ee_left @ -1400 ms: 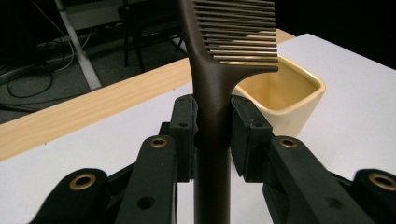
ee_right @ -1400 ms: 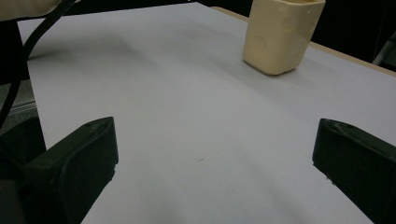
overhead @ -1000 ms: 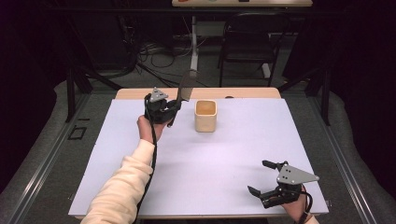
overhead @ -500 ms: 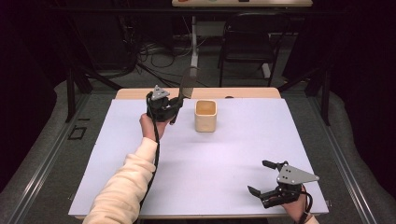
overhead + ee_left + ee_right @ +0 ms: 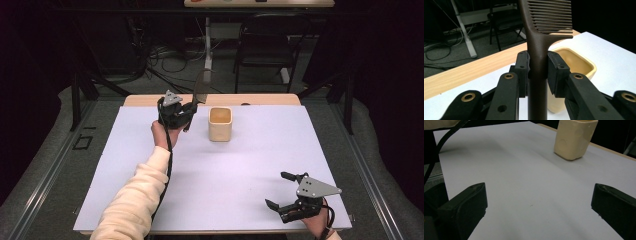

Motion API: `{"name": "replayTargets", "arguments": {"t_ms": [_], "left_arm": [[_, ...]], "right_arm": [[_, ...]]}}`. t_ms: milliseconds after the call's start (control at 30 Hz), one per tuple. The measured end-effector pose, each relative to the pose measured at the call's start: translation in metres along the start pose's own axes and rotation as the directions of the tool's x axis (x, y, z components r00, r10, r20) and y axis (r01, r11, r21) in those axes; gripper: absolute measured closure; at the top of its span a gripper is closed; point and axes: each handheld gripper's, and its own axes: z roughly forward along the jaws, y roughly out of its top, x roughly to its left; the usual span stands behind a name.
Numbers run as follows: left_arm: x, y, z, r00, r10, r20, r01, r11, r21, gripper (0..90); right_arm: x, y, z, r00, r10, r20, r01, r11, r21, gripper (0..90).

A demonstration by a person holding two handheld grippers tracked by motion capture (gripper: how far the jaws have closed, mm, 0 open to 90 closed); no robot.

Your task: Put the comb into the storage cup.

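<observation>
Left gripper [image 5: 186,111] higher, comb [image 5: 200,89] upright.

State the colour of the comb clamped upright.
Dark brown comb, clearest in the left gripper view.

Dark brown plastic comb [image 5: 537,50], long tapered handle, fine teeth at the top end. Clamped by the handle, raised off the table, roughly upright, teeth end tilted away. It sits just left of the cream square ceramic cup [image 5: 220,123], upright, open, at table's far centre.
</observation>
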Motion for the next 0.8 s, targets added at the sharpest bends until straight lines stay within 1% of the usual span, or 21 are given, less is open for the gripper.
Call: {"name": "replayTargets", "arguments": {"t_ms": [233, 333, 433, 567, 700, 800], "left_arm": [[-0.003, 0.005, 0.002, 1.0, -0.001, -0.004, 0.001, 1.0, -0.006, 72.3], [-0.004, 0.006, 0.004, 1.0, 0.005, 0.0, -0.005, 1.0, -0.002, 72.3], [-0.004, 0.007, 0.005, 1.0, 0.0, 0.004, 0.0, 1.0, -0.002, 72.3], [-0.005, 0.01, 0.004, 1.0, 0.004, 0.007, -0.004, 1.0, -0.009, 72.3], [-0.007, 0.014, 0.003, 0.9998, 0.017, 0.01, -0.017, 0.9997, -0.02, 72.3], [-0.007, 0.015, 0.003, 0.9998, 0.019, 0.01, -0.019, 0.9995, -0.024, 72.3]], "right_arm": [[0.0, 0.0, 0.0, 1.0, -0.002, -0.001, 0.002, 1.0, 0.0, 0.0], [0.0, 0.0, 0.0, 1.0, 0.003, -0.002, -0.003, 1.0, 0.0, 0.0], [0.0, 0.0, 0.0, 1.0, 0.003, -0.002, -0.003, 1.0, 0.0, 0.0], [0.0, 0.0, 0.0, 1.0, 0.0, -0.001, 0.0, 1.0, -0.002, 0.0], [0.001, 0.0, 0.0, 1.0, 0.0, -0.003, 0.0, 1.0, -0.002, 0.0], [0.001, 0.0, -0.001, 1.0, -0.002, -0.003, 0.002, 1.0, -0.001, 0.0]]}}
